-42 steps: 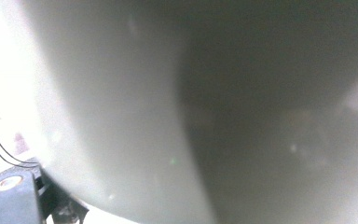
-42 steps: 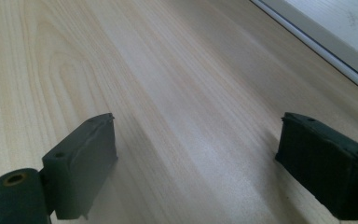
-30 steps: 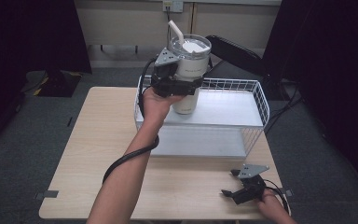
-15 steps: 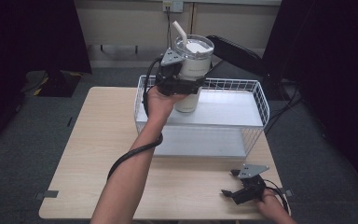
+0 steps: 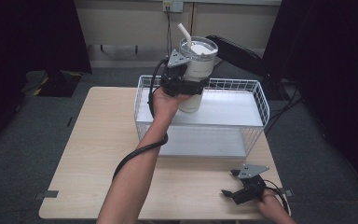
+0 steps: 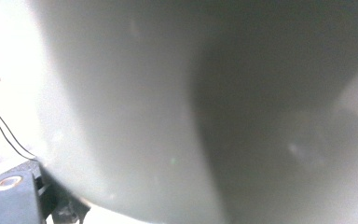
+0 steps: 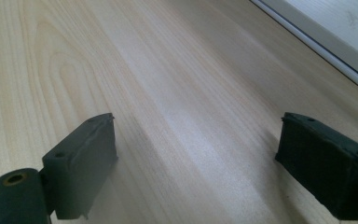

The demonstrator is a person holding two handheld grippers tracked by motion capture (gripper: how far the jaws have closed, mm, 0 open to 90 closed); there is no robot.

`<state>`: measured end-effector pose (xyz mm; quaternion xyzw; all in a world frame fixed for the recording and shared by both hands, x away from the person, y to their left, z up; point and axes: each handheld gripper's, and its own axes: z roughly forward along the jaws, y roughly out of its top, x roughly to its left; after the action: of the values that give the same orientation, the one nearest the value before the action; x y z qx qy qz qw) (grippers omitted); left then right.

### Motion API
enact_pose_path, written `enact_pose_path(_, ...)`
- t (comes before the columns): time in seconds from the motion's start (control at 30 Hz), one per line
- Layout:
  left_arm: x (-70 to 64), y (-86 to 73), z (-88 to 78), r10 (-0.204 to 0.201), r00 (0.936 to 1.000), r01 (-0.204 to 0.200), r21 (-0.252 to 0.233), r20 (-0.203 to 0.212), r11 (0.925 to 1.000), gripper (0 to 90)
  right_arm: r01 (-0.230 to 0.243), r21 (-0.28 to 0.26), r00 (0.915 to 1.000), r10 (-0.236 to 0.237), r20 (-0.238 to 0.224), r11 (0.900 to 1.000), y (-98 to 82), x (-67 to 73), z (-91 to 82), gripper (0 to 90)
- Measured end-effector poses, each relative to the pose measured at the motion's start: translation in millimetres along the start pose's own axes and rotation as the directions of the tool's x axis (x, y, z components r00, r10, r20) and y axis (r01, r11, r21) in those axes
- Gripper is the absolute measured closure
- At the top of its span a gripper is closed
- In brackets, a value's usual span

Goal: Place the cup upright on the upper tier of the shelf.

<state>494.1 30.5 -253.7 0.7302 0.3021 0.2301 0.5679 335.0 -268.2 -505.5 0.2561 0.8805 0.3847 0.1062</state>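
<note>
Gripping the white tumbler (image 5: 195, 74) around its body, the left claw (image 5: 182, 84) is holding it upright in the air above the left part of the wire basket (image 5: 261, 100). A straw (image 5: 183, 32) is standing out of its lid. Near the worktop (image 5: 98, 140) front edge, the right claw (image 5: 235, 186) is lying released, jaws wide apart.

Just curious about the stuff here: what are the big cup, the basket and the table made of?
Cup: probably smooth white plastic or coated metal, faint sheen, clear lid, straw. Basket: white-coated wire, open grid walls. Table: pale wood or wood-look laminate, grain lines visible.
</note>
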Motion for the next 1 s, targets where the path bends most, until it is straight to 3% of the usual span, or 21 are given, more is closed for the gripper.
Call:
enact_pose_path(0.47,1.2,-9.9,-6.2,-0.018,0.9998,0.018,-0.048,0.011,0.9987,9.6,-0.002,0.0,1.0,0.002,0.002,1.0,-0.2,0.4,-0.1,10.8)
enact_pose_path(1.0,2.4,-11.6,-8.5,-0.008,0.9999,0.009,-0.044,0.015,0.999,9.2,-0.005,0.0,1.0,0.005,0.005,1.0,-0.3,0.8,-0.3,10.8)
